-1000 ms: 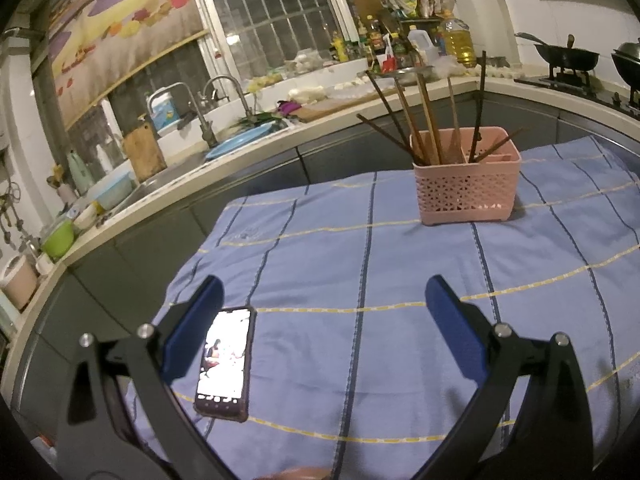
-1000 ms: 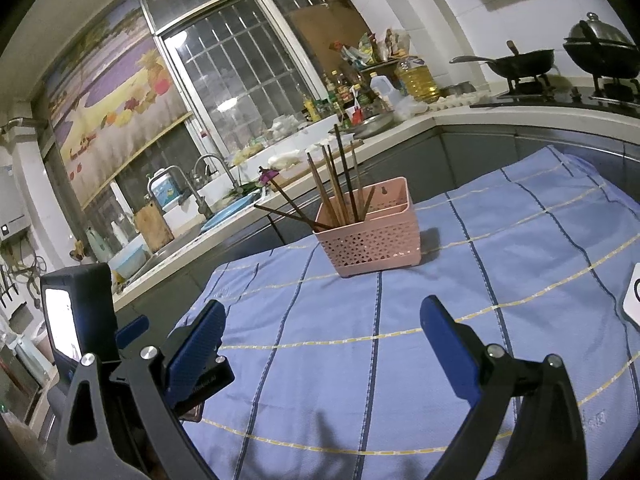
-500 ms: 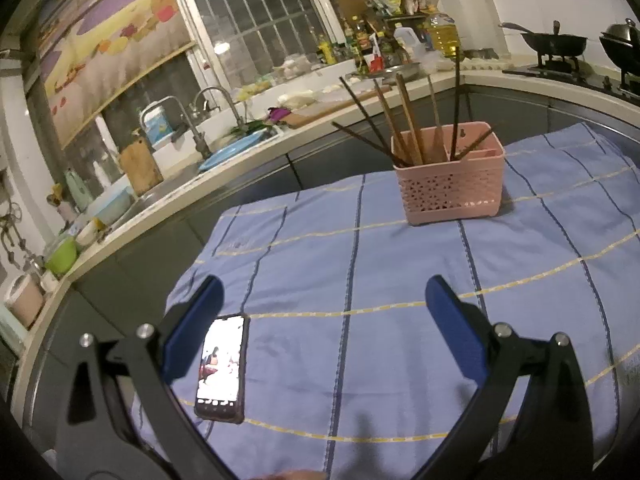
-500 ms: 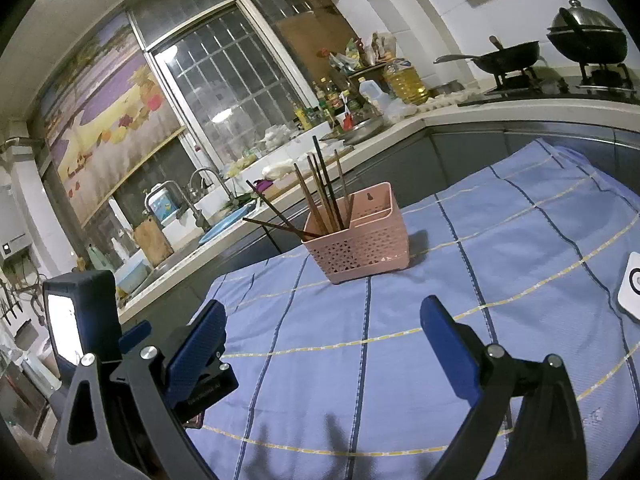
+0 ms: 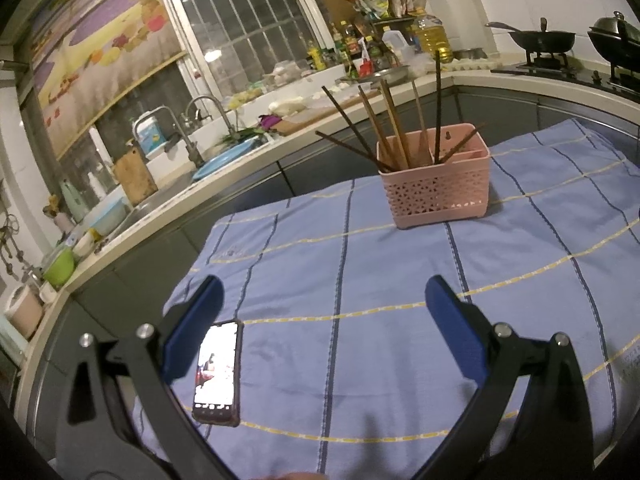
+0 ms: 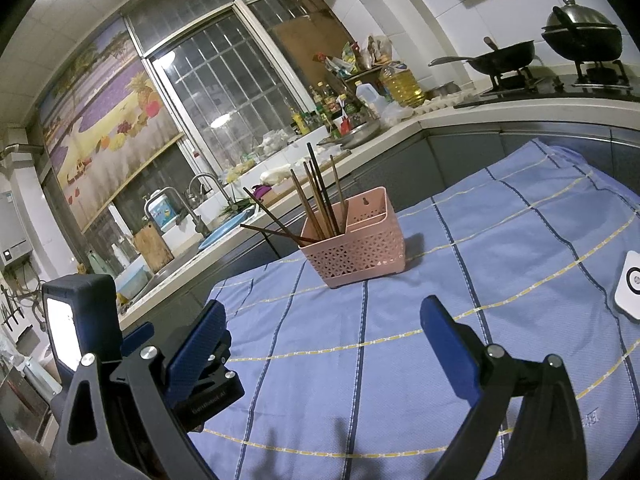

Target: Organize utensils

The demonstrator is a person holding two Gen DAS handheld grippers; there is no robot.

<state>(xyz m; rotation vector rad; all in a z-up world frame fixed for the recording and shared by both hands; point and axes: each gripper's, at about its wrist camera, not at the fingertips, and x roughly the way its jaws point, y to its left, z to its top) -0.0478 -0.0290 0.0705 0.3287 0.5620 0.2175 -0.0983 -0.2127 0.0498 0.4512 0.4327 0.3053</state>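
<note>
Chopsticks (image 5: 394, 128) already standing in pink basket (image 5: 438, 190), none loose on blue cloth (image 5: 360, 280); left gripper (image 5: 320, 320) and right gripper (image 6: 322, 334) spread, empty.

Left wrist view: looked low across the worktop toward the pink basket (image 5: 436, 188), fairly near. Right wrist view: same heading, from further right. Shared: basket, blue cloth (image 6: 500, 248), window.

blue striped cloth (image 5: 400, 280) | pink basket (image 5: 436, 188) | phone (image 5: 218, 368) | white device (image 6: 630, 284)
</note>
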